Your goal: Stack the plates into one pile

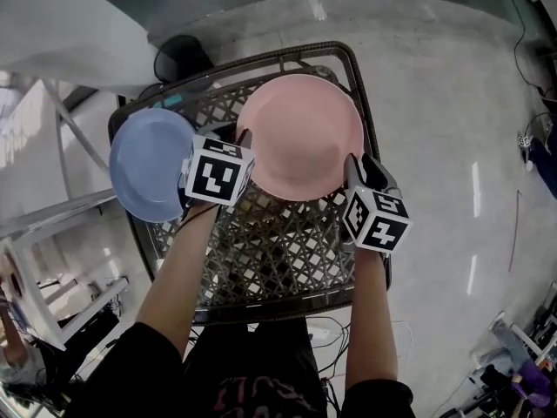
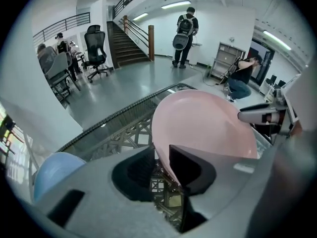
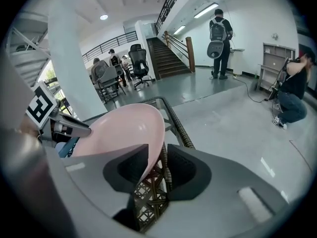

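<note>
Left gripper view has my left fingers (image 2: 190,168) parted around the left rim of the pink plate (image 2: 203,125). The rim lies against one pad with a gap showing at the other, so I judge it not clamped. My right fingers (image 3: 185,171) stand wider, astride the opposite rim, also loose. The step in hand, as I read it, is taking the pink plate from both sides. Next I must close both pairs firmly, lift level, and carry it leftward onto the blue plate (image 1: 148,164), which sits just outside my left fingers at the edge of the woven table (image 1: 278,251). Both forearms reach forward, roughly parallel, fingers pointing away from me.
</note>
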A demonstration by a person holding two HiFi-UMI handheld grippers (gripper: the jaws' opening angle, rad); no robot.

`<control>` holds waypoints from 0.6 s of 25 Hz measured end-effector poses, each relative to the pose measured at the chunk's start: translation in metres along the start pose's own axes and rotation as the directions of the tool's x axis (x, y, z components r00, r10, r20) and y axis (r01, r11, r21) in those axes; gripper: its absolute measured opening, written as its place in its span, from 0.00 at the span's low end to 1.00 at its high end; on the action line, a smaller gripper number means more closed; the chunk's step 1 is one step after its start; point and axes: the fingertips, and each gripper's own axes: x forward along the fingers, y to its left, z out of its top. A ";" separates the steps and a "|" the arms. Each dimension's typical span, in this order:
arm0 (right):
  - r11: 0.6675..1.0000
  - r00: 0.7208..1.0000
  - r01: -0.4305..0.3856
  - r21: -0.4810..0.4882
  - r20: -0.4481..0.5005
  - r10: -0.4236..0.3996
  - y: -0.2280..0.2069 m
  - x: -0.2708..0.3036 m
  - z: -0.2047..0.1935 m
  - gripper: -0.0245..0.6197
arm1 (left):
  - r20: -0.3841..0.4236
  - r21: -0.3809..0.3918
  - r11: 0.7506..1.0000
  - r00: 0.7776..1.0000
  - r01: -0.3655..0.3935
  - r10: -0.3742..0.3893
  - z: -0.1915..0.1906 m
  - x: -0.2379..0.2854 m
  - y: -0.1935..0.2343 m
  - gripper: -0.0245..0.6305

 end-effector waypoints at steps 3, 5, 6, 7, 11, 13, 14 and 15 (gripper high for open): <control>1.000 1.000 -0.005 -0.004 -0.012 0.005 -0.001 0.004 -0.001 0.21 | -0.009 -0.009 1.000 1.000 -0.010 0.010 0.000 0.000 0.004 0.13; 1.000 1.000 -0.008 -0.002 -0.015 0.008 0.000 0.006 0.000 0.21 | -0.010 -0.020 1.000 1.000 -0.002 0.002 0.002 0.000 0.005 0.13; 1.000 1.000 -0.008 -0.001 -0.015 0.008 0.000 0.006 0.001 0.19 | -0.010 -0.024 1.000 1.000 0.001 -0.001 0.003 0.001 0.005 0.13; 1.000 1.000 -0.008 0.001 -0.015 0.008 0.001 0.006 0.001 0.18 | -0.010 -0.027 1.000 1.000 0.004 -0.004 0.004 0.001 0.005 0.13; 1.000 1.000 -0.010 0.003 -0.020 0.010 0.001 0.006 -0.001 0.17 | -0.007 -0.043 0.999 1.000 0.021 -0.021 0.002 -0.001 0.004 0.12; 1.000 1.000 -0.009 0.001 -0.022 0.009 0.001 0.003 -0.001 0.17 | -0.003 -0.047 0.999 1.000 0.028 -0.028 0.002 -0.003 0.003 0.12; 1.000 1.000 -0.007 0.003 -0.018 0.007 0.001 0.002 -0.001 0.17 | 0.002 -0.043 0.999 1.000 0.027 -0.027 0.002 -0.005 0.003 0.12; 1.000 1.000 -0.005 0.004 -0.012 0.005 0.002 0.000 0.000 0.17 | 0.011 -0.038 0.999 1.000 0.025 -0.025 0.003 -0.006 0.002 0.12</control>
